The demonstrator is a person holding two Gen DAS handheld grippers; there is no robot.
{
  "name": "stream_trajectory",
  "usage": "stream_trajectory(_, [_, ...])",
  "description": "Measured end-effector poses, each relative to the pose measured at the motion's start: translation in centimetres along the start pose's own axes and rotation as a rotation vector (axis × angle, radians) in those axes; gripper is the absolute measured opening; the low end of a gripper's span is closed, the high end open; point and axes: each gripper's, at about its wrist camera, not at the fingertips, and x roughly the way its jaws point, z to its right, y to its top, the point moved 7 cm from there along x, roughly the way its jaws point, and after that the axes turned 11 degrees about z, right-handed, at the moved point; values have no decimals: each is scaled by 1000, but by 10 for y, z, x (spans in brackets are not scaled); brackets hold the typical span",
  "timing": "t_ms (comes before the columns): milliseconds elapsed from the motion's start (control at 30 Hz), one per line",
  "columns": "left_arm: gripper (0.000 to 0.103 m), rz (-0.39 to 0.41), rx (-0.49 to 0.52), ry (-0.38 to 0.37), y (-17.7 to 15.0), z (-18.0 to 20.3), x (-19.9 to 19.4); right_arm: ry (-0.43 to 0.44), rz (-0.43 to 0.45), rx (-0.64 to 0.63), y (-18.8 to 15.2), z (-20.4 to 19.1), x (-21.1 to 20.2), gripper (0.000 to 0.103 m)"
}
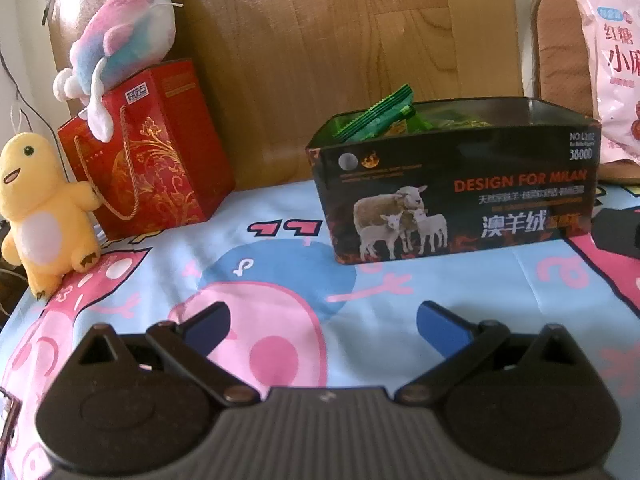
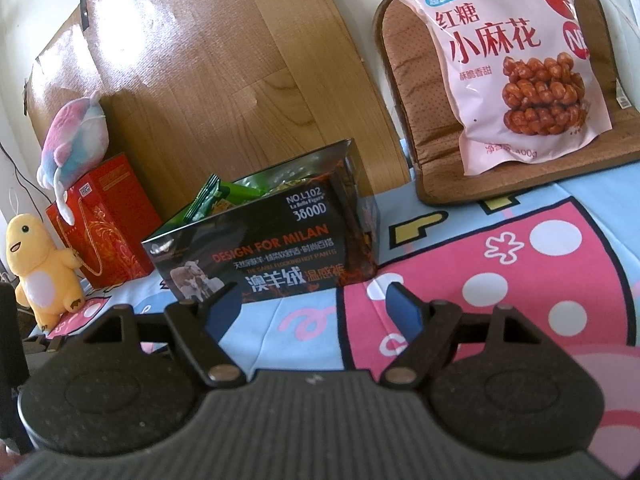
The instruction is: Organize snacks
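Both grippers wide open, empty, over cartoon bedsheet [image 1: 460, 280]; snacks in black box.

Left gripper [image 1: 323, 322]: blue pads spread, nothing btwn, aimed at black sheep-print box [image 1: 460, 204]. Green snack packets [image 1: 384, 118] stick up from box's left end. Right gripper [image 2: 316, 308]: jaws wide, nothing held; its left finger overlaps box's near face in pic, contact can't tell. Right view only: whole pink twisted-dough snack bag [image 2: 516, 64], behind-right of box, leaning on brown cushion [image 2: 416, 120]; left view clips bag at edge. Both views: red gift bag [image 1: 148, 152] left of box, pink-blue plush [image 1: 128, 28] on top of it, yellow plush [image 1: 44, 208] beside it. Wood-grain board [image 1: 320, 40] behind box.
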Motion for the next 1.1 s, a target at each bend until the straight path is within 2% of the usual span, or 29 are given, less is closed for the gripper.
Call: stream_trajectory(1100, [103, -27, -18, -19, -2, 0, 3, 15, 4, -21, 1, -5, -2, 81])
